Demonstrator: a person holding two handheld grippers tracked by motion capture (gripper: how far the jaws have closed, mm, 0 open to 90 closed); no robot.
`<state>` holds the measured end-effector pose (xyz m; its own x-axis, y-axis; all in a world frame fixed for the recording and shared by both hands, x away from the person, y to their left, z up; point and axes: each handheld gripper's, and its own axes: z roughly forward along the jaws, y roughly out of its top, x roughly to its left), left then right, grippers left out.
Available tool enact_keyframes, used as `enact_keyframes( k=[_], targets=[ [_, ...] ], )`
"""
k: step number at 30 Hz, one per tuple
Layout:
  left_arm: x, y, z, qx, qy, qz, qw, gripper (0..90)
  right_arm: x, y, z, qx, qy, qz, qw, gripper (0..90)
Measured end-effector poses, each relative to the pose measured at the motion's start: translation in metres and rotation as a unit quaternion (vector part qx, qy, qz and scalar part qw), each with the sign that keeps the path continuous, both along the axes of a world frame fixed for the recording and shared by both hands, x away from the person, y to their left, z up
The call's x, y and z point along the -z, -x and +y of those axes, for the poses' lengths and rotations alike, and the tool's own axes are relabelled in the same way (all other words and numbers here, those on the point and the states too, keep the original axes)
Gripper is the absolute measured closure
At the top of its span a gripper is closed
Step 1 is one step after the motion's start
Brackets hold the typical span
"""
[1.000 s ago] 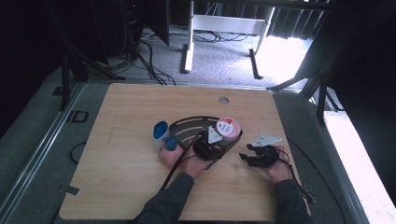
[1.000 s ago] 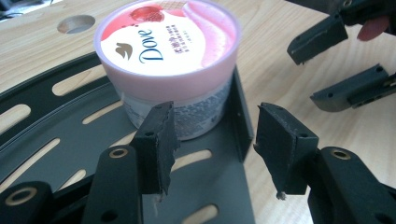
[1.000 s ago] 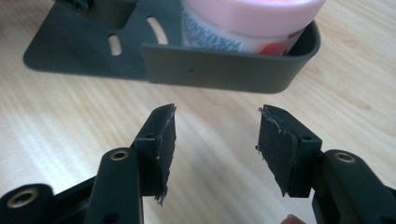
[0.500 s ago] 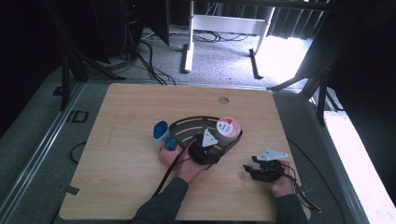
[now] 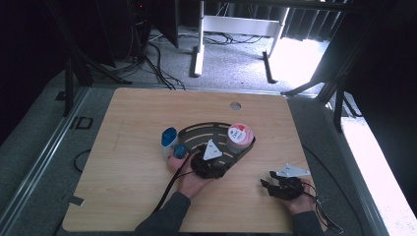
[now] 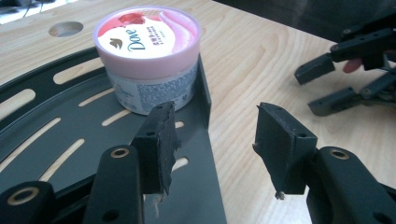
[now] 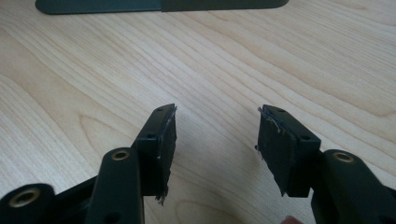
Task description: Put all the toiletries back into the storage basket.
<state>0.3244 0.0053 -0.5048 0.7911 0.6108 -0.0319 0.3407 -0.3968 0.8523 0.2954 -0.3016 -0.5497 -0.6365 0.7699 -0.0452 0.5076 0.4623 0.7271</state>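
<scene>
One pink-lidded jar (image 6: 147, 51) on one black tray (image 6: 56, 140), perhaps two blue containers (image 5: 169, 137); both grippers' fingers (image 6: 159, 140) parted, empty

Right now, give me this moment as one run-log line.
left gripper: open, empty, over tray edge | jar: upright on tray | right gripper: open, empty, above table

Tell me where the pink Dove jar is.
In the high view the pink Dove jar stands at the right end of the dark slotted tray, just beyond the left gripper.
</scene>
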Motion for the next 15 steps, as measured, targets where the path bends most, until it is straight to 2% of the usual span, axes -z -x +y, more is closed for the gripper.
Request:
enact_keyframes(
  k=[6,11,15],
  targets=[
    [-0.004,0.007,0.008,0.007,0.001,-0.002,1.0000,47.2,0.004,0.000,0.001,-0.001,0.004,0.000,1.0000,46.9],
    [-0.013,0.013,0.019,0.020,0.002,-0.008,0.9998,47.2,0.007,-0.002,-0.003,0.004,-0.017,0.008,0.9998,46.6],
    [-0.017,0.016,0.026,0.024,0.001,-0.013,0.9996,48.4,0.007,-0.001,-0.002,0.004,-0.020,0.004,0.9998,46.7]
  ],
)
